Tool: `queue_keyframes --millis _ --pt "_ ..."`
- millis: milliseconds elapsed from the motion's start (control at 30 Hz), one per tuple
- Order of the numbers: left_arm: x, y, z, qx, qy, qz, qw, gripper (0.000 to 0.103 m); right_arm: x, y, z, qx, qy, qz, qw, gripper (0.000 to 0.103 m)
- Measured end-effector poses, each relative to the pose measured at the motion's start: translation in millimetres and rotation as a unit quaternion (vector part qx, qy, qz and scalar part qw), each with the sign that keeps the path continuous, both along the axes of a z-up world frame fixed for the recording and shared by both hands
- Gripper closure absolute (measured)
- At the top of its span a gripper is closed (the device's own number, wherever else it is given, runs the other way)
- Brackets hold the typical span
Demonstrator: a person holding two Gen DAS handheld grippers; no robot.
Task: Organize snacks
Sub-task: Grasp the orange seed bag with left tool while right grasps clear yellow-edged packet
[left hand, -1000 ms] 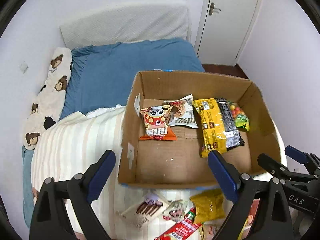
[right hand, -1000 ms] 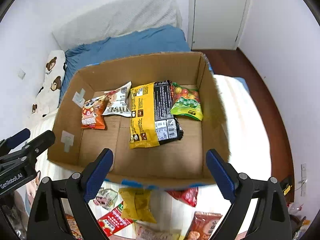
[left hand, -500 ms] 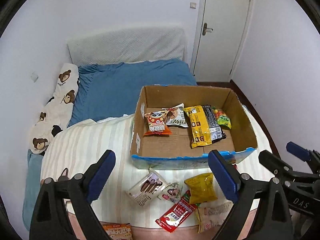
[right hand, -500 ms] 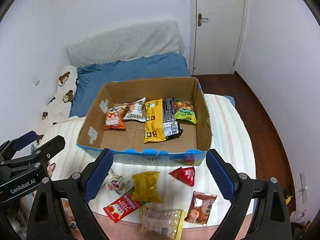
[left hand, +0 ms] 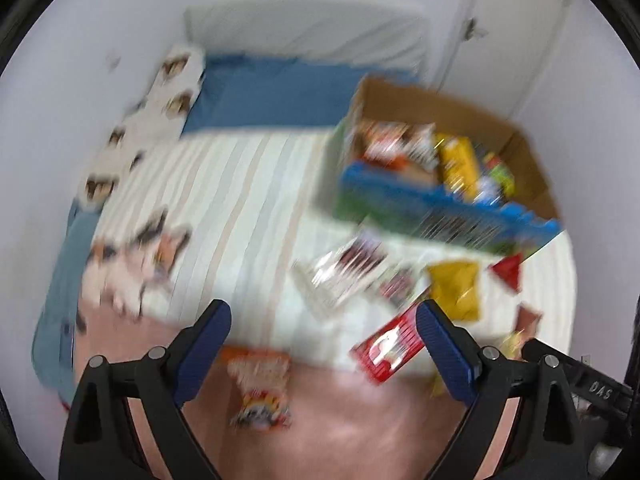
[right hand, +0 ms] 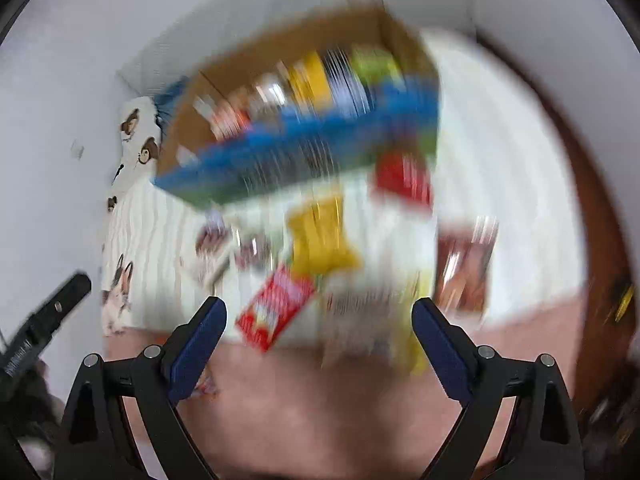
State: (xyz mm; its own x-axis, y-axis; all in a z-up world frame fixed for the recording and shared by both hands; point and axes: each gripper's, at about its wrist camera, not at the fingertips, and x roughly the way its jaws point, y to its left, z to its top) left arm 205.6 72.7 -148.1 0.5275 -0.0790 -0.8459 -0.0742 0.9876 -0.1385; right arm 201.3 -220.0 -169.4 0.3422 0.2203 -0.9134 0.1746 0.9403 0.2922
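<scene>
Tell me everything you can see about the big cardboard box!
The brown cardboard box is open on top, with a blue and green printed front wall. It sits on the striped bedspread, and blurry snack packets lie inside: orange, white, yellow and green. More packets lie on the bed in front. Neither claw touches it.
</scene>
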Motion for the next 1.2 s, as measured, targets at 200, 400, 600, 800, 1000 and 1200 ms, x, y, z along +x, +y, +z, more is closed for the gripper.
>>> queue_keyframes --millis 200,400,600,800,1000,1200 --pt "-20 35 -64 0.011 0.079 0.056 0.9953 0.008 -30 -26 -103 0.167 0.119 -0.126 0.971 0.007" --pt "-27 51 -101 0.021 0.139 0.081 0.9867 0.008 -9 -35 -133 0.149 0.106 -0.187 0.965 0.036" --pt "-28 53 -123 0.032 0.17 0.064 0.9829 0.008 -3 -20 -140 0.108 0.139 -0.065 0.982 0.057" --pt "-21 38 -149 0.049 0.206 0.031 0.9767 0.008 -8 19 -134 -0.014 0.204 0.167 0.964 0.058" --pt "-7 19 -180 0.057 0.247 -0.004 0.9672 0.008 -2 27 -107 -0.109 0.161 0.137 0.971 0.005" --pt "-1 20 -180 0.023 0.229 0.012 0.9731 0.026 0 34 -119 -0.054 0.144 0.021 0.988 0.005"
